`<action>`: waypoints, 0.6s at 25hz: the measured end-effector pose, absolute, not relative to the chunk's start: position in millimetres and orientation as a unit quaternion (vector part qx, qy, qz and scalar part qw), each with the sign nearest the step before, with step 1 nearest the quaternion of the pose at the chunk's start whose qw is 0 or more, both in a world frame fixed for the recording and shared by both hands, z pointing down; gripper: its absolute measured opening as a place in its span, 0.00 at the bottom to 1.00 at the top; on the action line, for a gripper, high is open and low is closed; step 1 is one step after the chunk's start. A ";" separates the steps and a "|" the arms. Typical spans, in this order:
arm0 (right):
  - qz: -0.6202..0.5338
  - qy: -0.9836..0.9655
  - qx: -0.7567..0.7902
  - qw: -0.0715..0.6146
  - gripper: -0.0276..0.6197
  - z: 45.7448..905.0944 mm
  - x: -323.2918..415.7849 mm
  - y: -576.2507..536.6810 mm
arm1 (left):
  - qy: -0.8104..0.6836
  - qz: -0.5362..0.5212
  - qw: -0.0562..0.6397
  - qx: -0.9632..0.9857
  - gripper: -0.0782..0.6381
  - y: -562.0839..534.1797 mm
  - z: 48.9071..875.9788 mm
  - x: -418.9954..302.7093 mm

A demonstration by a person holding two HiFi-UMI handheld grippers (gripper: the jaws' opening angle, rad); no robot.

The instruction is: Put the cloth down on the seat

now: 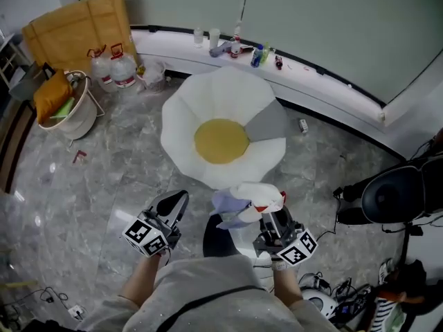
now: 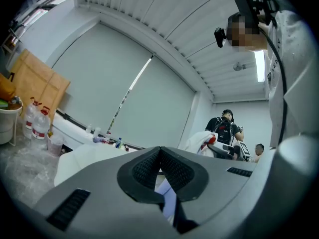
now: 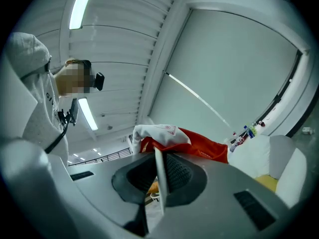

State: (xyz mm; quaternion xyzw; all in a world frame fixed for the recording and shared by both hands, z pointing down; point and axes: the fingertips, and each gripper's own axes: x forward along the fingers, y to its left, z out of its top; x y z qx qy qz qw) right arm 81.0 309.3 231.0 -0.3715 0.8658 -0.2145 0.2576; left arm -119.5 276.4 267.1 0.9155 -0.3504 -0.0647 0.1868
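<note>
My right gripper (image 1: 270, 216) fingers pinch the red-and-white cloth (image 1: 252, 198), six o'clock from the seat (image 1: 185, 124); left gripper (image 1: 177, 203) fingers closed, empty.

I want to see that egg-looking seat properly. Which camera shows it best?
The head view: it looks down on the whole seat, white petals round a yellow middle. The left gripper view catches only a white edge of it; the right gripper view shows a white side with a bit of yellow.

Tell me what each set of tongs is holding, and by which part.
Right tongs pinch the white and red cloth by a thin fold; the rest bunches past the tips. Left tongs are shut, holding nothing.
</note>
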 end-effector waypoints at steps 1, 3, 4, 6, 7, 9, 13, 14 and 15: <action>-0.217 0.868 -0.367 0.254 0.10 231.9 85.1 296.3 | -0.351 -0.065 0.186 0.915 0.13 260.2 266.1 -114.3; -0.219 0.874 -0.361 0.242 0.10 234.3 92.3 268.2 | -0.353 -0.064 0.185 0.915 0.13 227.9 265.2 -103.9; -0.219 0.877 -0.357 0.234 0.10 235.4 94.6 254.1 | -0.353 -0.063 0.185 0.915 0.13 212.5 265.3 -99.0; -0.218 0.885 -0.345 0.222 0.10 236.0 97.3 227.6 | -0.354 -0.060 0.185 0.915 0.13 185.3 266.2 -90.2; -0.218 0.889 -0.338 0.220 0.10 235.5 97.7 215.1 | -0.354 -0.059 0.186 0.915 0.13 172.9 266.7 -86.3; -0.218 0.894 -0.324 0.218 0.10 234.5 96.9 190.2 | -0.356 -0.057 0.186 0.914 0.13 149.2 268.2 -80.4; -0.219 0.902 -0.307 0.210 0.10 238.5 96.1 138.8 | -0.363 -0.053 0.191 0.911 0.13 103.9 276.8 -70.4; -0.220 0.903 -0.305 0.209 0.10 239.6 97.3 125.0 | -0.365 -0.052 0.192 0.909 0.13 92.7 279.0 -68.0; -0.220 0.903 -0.304 0.208 0.10 240.5 98.7 111.7 | -0.368 -0.051 0.192 0.908 0.13 82.1 280.9 -65.9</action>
